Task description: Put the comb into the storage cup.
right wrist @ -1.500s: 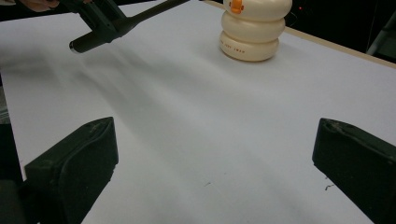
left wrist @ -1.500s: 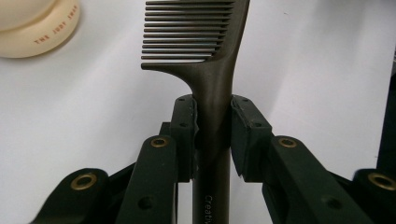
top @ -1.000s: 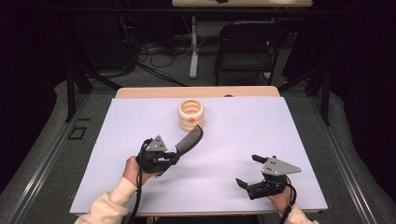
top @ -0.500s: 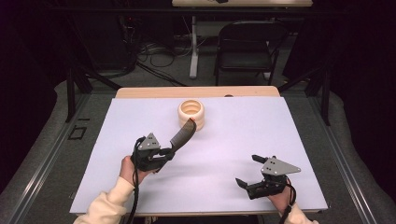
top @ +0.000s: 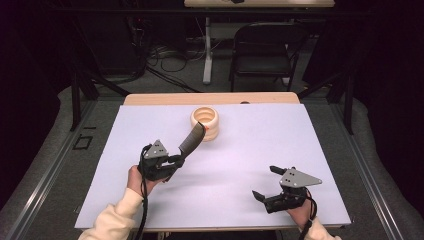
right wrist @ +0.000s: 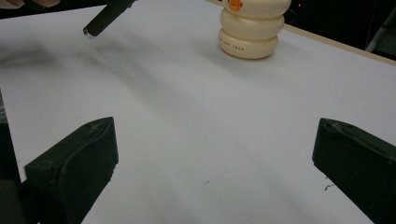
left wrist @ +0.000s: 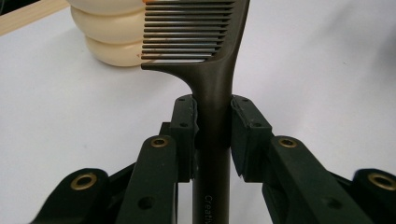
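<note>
We see the fingers [left wrist: 184, 135] of the left gripper [top: 172, 162] clamped on the handle of a dark comb [left wrist: 210, 70], whose toothed head reaches up to the cream ringed holder [top: 205, 122] standing near the far edge of the white worktop [top: 240, 165], apparently touching its rim, though contact cannot be confirmed. We note the right gripper [top: 265, 182] well apart at the near right, its fingers [right wrist: 74, 163] spread wide over bare worktop with nothing between them, the person's hand [top: 302, 212] behind it.
</note>
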The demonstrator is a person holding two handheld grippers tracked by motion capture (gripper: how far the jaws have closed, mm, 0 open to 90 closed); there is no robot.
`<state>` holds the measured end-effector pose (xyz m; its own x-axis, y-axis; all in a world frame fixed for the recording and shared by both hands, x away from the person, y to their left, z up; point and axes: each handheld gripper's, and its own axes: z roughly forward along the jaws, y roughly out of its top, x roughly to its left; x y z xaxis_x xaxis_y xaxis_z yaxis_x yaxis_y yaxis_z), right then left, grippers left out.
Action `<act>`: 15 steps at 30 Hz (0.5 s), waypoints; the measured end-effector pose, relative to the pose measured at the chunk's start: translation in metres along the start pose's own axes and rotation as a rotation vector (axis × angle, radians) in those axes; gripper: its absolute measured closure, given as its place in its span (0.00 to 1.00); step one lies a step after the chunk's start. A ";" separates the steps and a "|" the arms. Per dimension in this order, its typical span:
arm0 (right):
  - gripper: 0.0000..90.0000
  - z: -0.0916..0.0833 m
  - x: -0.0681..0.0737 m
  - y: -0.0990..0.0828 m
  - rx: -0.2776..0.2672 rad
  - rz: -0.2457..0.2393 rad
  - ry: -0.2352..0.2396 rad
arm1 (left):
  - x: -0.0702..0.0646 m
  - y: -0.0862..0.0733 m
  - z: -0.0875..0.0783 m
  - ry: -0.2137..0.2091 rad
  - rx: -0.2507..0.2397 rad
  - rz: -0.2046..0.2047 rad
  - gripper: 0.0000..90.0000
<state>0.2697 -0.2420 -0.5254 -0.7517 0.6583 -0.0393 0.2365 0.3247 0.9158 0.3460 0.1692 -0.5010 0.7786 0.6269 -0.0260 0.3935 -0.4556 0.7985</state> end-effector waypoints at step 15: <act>0.00 0.000 0.000 0.000 0.000 0.007 -0.001 | 0.013 0.001 -0.001 0.043 -0.045 -0.033 0.81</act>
<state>0.2698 -0.2420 -0.5255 -0.7493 0.6614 -0.0335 0.2416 0.3201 0.9161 0.3559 0.1771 -0.5000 0.7436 0.6681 -0.0275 0.3952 -0.4059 0.8241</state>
